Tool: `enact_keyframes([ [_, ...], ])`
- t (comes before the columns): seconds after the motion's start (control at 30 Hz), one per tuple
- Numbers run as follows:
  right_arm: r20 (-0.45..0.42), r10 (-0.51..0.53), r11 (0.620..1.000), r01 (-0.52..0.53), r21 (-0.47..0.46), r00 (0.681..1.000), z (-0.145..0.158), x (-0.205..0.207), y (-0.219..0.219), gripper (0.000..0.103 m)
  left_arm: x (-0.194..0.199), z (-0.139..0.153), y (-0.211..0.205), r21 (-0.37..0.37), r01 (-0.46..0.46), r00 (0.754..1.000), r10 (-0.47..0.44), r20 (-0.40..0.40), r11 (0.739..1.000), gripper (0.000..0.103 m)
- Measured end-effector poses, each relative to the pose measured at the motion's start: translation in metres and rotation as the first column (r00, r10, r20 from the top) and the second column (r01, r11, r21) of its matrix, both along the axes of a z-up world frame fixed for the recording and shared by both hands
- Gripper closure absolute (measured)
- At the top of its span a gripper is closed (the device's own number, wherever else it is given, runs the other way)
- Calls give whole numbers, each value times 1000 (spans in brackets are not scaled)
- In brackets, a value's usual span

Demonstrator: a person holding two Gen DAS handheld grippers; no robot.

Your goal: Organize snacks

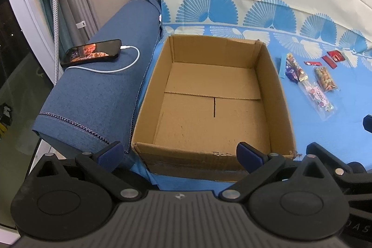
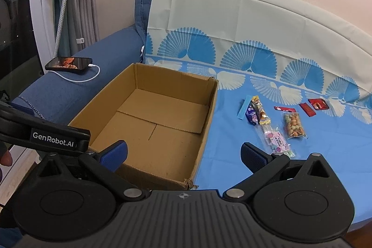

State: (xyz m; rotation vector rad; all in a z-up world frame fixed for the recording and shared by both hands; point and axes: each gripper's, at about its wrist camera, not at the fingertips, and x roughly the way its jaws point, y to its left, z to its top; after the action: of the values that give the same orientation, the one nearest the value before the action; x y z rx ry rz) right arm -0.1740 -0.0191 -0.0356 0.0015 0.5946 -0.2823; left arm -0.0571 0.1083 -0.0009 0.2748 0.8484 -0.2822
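Both claws, left claw (image 1: 180, 152) and right claw (image 2: 183, 153), gape empty; the slippery clear-wrapped candy packet (image 2: 277, 140) could slide away before reaching the open brown cardboard box (image 2: 148, 129).

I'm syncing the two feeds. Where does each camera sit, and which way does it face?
Left wrist: above the left tongs, open, looking down into the empty cardboard box; right tongs' edge at right.
Right wrist: above the right tongs, open, facing box and snacks; left tongs' arm at left.
Shared: box, snacks, phone, blue cloth.
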Motion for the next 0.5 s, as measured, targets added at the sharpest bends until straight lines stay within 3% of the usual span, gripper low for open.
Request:
enact_keyframes([
  [0.5,28,2,998,-4,58,1000,0,-6,1,0,-4,2,-1,4,5,1000,-5,3,1000,0],
])
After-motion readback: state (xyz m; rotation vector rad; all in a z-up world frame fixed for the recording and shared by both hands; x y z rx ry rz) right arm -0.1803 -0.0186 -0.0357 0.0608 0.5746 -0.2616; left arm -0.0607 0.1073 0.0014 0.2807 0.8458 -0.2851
